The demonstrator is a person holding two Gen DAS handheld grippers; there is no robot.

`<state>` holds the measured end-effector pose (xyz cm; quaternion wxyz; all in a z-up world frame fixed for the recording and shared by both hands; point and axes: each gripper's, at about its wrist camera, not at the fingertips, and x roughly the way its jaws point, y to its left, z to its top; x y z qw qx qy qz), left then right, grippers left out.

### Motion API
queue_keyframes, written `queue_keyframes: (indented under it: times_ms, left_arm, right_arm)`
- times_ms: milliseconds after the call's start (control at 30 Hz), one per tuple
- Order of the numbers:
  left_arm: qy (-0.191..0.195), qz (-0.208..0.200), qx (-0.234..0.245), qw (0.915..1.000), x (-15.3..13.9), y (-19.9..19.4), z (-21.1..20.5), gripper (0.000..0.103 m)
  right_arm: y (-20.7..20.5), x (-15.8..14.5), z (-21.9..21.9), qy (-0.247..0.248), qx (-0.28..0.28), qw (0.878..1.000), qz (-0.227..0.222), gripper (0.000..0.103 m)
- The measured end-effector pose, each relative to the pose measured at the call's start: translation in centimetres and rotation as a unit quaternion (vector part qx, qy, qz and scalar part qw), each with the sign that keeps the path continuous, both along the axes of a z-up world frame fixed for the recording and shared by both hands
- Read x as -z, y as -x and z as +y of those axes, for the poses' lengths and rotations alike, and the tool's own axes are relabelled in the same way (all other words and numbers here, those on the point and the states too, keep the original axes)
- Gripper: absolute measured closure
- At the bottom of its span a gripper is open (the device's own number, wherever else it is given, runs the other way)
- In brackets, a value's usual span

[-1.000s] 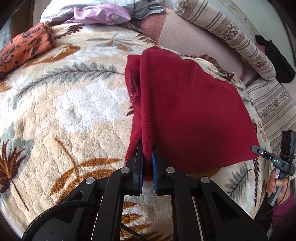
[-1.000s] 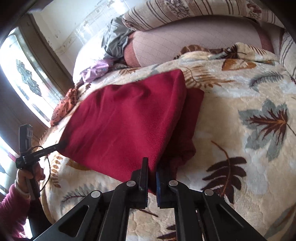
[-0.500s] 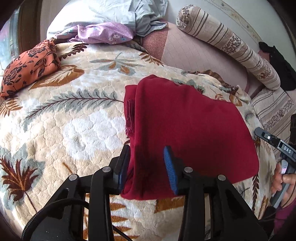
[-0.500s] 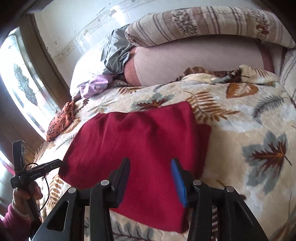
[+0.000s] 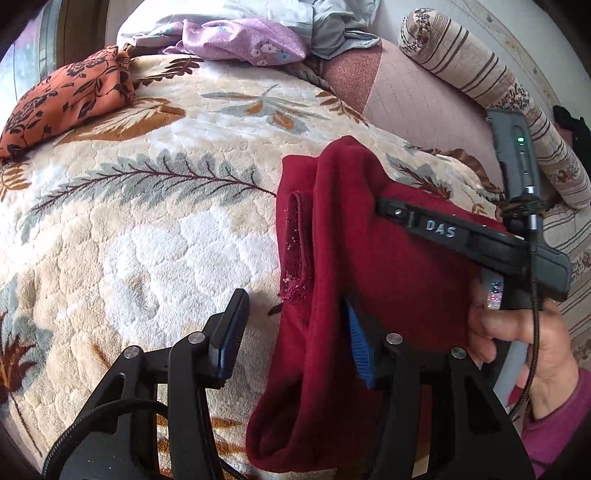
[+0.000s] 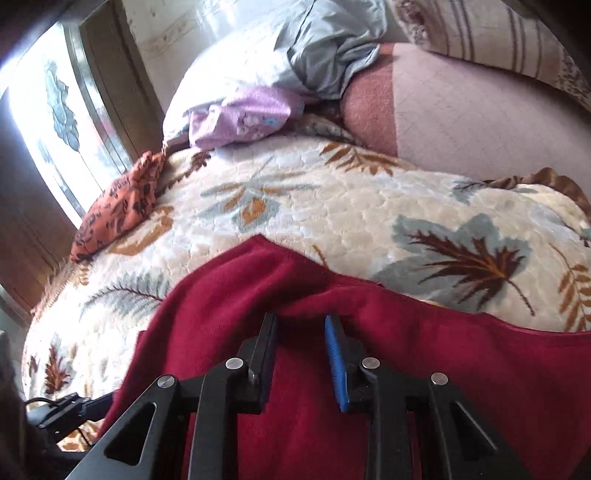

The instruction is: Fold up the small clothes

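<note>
A folded dark red garment [image 5: 369,266] lies on the leaf-patterned blanket [image 5: 147,229]. My left gripper [image 5: 295,314] is open at the garment's near left edge, its right finger tucked against the cloth and its left finger over bare blanket. The right gripper's body [image 5: 472,240] reaches across the garment from the right in the left wrist view. In the right wrist view the garment [image 6: 406,369] fills the lower frame, and my right gripper [image 6: 301,325] is open, jaws low over a raised fold in the cloth.
An orange floral cloth [image 5: 66,99] lies at the far left, with a purple cloth [image 5: 243,40] and a grey one [image 5: 332,22] at the back. A striped bolster [image 5: 498,99] and pink cushion [image 5: 406,99] stand at the back right. A window [image 6: 48,122] is at the left.
Both grippers were shut on the garment's near edge a second ago, then opened and let it go. The right gripper has since moved in over the garment.
</note>
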<state>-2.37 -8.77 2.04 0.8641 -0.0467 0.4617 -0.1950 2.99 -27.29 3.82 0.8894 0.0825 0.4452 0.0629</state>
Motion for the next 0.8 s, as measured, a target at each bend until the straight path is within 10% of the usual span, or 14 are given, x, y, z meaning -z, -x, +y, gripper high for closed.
queue_keyframes:
  times_ms: [500,800]
  left_arm:
    - [0.014,0.002,-0.011,0.9998,-0.3,0.6,0.6,0.05]
    - [0.011,0.0,-0.017,0.9998,0.0,0.4,0.5,0.044]
  right_arm:
    - [7.7,-3.3,-10.9,0.017,0.112,0.993,-0.017,0.078]
    - [9.5,0.3,-17.6,0.009,0.207,0.978,0.007,0.078]
